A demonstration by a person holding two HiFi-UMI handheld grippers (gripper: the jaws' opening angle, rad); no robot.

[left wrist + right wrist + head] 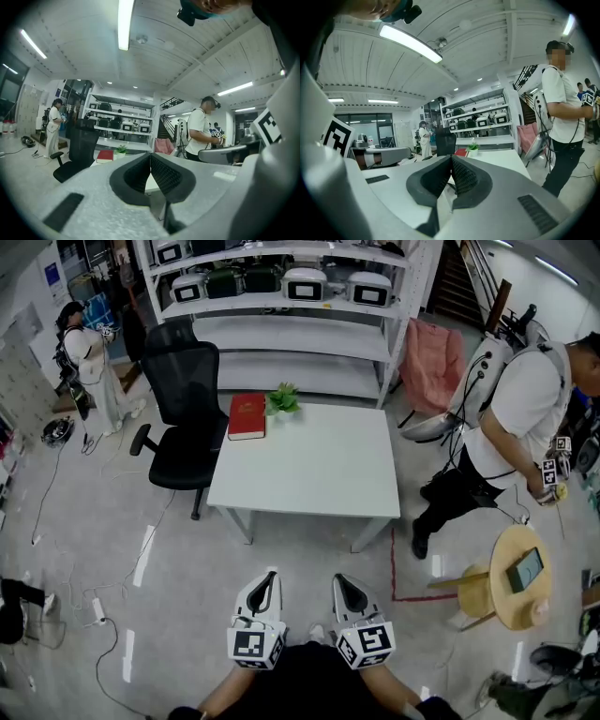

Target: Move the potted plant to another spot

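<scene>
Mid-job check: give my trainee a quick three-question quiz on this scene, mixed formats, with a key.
1. Multiple choice: where on the white table is the potted plant?
A) near edge, closest to the person
B) far edge, beside the red book
C) right-hand corner, alone
2. True or false: the left gripper is shut on the plant.
3. Fill in: in the head view, a black ___ stands at the table's left.

Key: 1 B. 2 False: the left gripper and right gripper are both shut, empty and short of the table. 3 office chair.
</scene>
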